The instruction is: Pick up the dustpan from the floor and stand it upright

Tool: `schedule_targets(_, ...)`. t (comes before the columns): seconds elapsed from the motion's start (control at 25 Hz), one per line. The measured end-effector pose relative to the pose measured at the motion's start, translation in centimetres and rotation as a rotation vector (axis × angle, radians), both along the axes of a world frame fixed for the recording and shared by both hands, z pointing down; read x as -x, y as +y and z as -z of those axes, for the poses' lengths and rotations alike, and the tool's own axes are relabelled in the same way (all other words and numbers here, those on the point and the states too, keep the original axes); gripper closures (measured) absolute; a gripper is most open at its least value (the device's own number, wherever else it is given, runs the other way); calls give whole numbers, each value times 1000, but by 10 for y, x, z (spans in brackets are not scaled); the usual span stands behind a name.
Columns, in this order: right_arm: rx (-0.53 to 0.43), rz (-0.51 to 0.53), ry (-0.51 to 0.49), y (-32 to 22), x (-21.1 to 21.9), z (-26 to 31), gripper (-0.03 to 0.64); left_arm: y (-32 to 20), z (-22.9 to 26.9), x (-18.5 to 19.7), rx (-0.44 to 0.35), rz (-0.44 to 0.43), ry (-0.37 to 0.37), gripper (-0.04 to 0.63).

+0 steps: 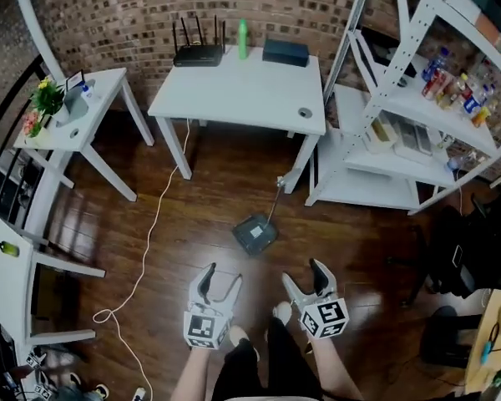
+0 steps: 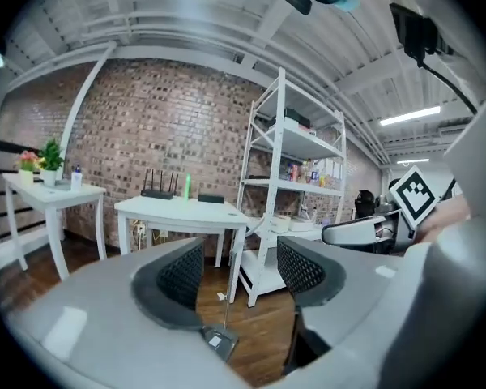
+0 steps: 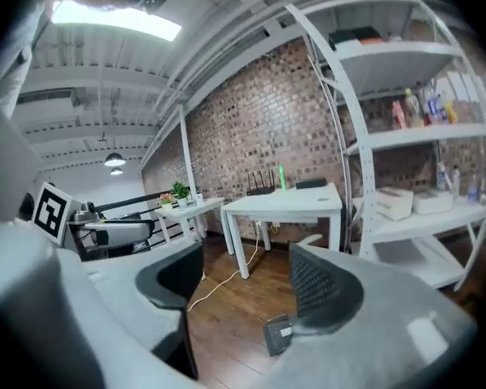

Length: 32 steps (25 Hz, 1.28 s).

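A grey dustpan (image 1: 255,234) rests on the wooden floor in front of the white table, its thin handle (image 1: 273,203) rising toward the table's front right leg. It shows low between the jaws in the left gripper view (image 2: 221,343), handle close to upright, and in the right gripper view (image 3: 279,335). My left gripper (image 1: 222,276) (image 2: 239,270) is held in the air short of the pan, open and empty. My right gripper (image 1: 301,272) (image 3: 247,278) hovers beside it, also open with nothing between its jaws. Neither touches the dustpan.
The white table (image 1: 242,90) carries a router, a green bottle and a dark box. A white shelf unit (image 1: 401,140) stands at the right, a small side table (image 1: 92,107) with a plant at the left. A white cable (image 1: 146,257) trails across the floor. A dark chair (image 1: 459,257) sits far right.
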State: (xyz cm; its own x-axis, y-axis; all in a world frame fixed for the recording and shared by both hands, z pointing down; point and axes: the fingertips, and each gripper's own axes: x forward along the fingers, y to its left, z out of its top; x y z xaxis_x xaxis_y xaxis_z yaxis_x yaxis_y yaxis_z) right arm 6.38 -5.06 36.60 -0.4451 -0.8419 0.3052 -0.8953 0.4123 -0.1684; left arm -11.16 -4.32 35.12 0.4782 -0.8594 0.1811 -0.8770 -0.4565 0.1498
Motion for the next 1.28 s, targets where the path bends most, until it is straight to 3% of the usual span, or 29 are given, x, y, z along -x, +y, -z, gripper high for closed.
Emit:
schedule_targets(0.12, -137, -69, 45, 39, -18, 83, 198, 36, 74, -18, -80, 14, -14, 302)
schedule_targets(0.28, -303, -102, 59, 84, -45, 170, 192, 90, 157, -42, -190, 60, -3, 302)
schedule_targets(0.44, -380, -96, 49, 126, -73, 211, 193, 145, 197, -70, -253, 110, 6, 302)
schedule_targets(0.56, -388, -78, 43, 171, -95, 222, 193, 187, 213, -99, -259, 118, 21, 310)
schedule_targets(0.72, -383, -68, 69, 213, -114, 223, 193, 224, 228, -123, -265, 137, -34, 310)
schedule_targets(0.88, -373, -57, 74, 224, -112, 227, 198, 235, 221, -126, -281, 138, -49, 310)
schedule_targets(1.08, -427, -71, 95, 226, -109, 249, 199, 240, 241, -131, -294, 100, -3, 310)
schedule_targets(1.16, -419, -73, 51, 223, -104, 250, 199, 243, 250, -129, -319, 75, -18, 310)
schedule_targets(1.28, -334, -81, -21, 226, -95, 226, 200, 253, 247, -121, -300, 53, -39, 310)
